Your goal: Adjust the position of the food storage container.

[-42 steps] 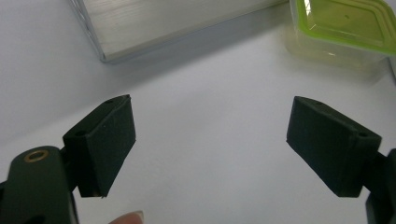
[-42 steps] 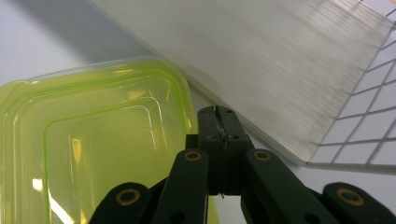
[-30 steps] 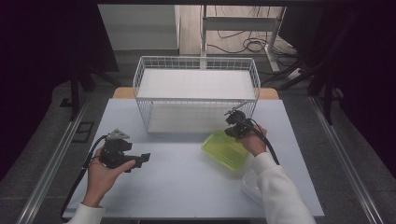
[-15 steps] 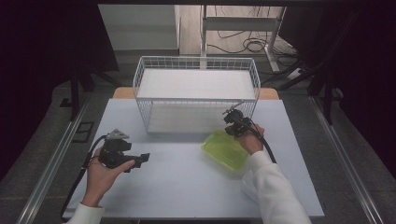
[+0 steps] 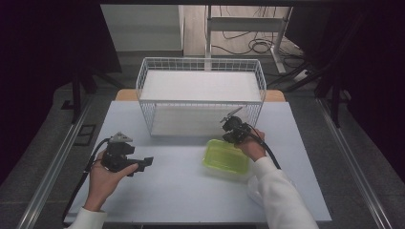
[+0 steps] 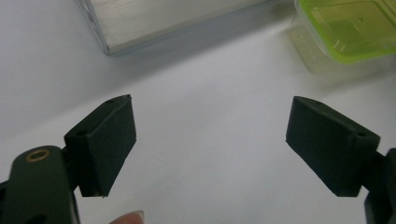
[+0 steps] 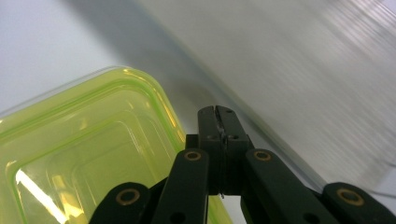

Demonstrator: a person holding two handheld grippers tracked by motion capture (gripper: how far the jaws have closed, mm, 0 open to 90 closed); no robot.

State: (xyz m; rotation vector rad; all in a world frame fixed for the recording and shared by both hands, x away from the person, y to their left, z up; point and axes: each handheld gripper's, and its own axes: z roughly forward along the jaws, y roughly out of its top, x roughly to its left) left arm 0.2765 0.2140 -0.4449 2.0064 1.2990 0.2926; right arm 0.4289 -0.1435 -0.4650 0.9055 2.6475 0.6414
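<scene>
Yellow-green lidded container (image 5: 226,156) lies on the table (image 5: 181,191), just in front of the white wire basket (image 5: 200,95); no contents can be made out in either. Right gripper (image 5: 232,128) hovers over the container's far edge, jaws pressed together, gripping nothing. Left gripper (image 5: 147,161) sits well apart, jaws wide, nothing between them.
</scene>
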